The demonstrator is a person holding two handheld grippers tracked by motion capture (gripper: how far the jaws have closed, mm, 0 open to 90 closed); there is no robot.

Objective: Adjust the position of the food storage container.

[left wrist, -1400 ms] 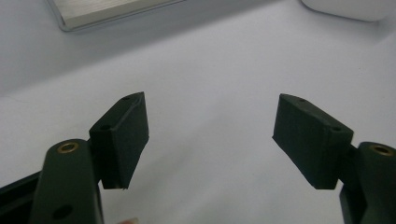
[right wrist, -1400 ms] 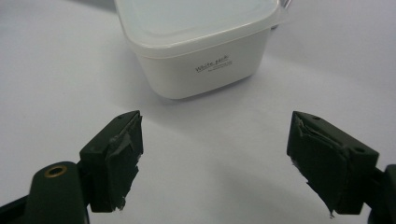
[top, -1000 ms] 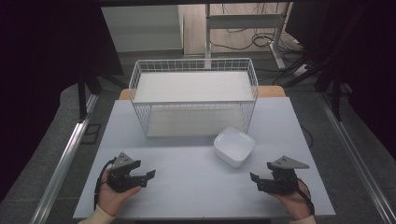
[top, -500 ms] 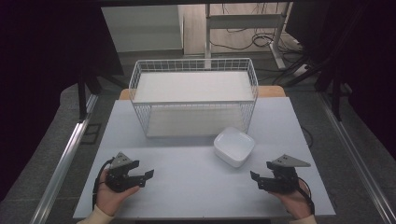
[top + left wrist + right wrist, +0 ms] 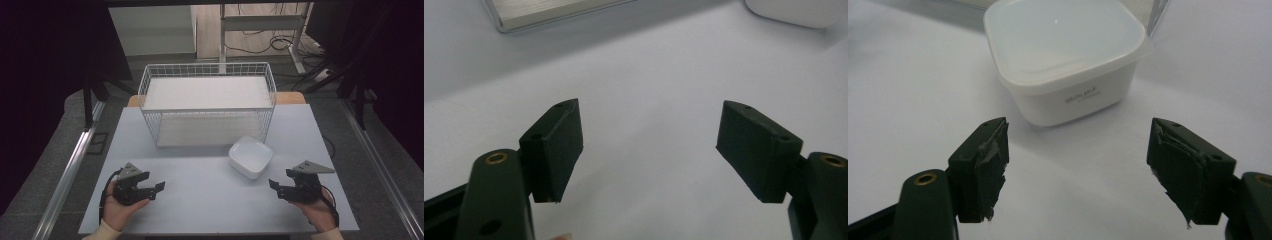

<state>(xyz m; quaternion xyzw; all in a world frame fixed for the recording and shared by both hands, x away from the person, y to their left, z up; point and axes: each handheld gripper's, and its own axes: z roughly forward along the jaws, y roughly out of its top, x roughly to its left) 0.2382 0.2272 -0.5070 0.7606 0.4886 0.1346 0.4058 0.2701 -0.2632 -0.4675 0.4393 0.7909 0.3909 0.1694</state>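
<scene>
A white square lidded container sits on the white table, just in front of the wire basket's right corner. My right gripper rests at the table's front right, open, its tips aimed left toward the container and apart from it. In the right gripper view the jaws have just closed a little, stay wide, and hold nothing; the container stands ahead of them. My left gripper lies at the front left, open and empty, pointing right.
A white wire basket stands at the back middle of the table, with a pale flat liner inside. Its base edge and a corner of the container show beyond the left jaws. Dark floor and metal rails flank the table.
Both hands stay where they were. The right gripper's jaws look very slightly narrower.
</scene>
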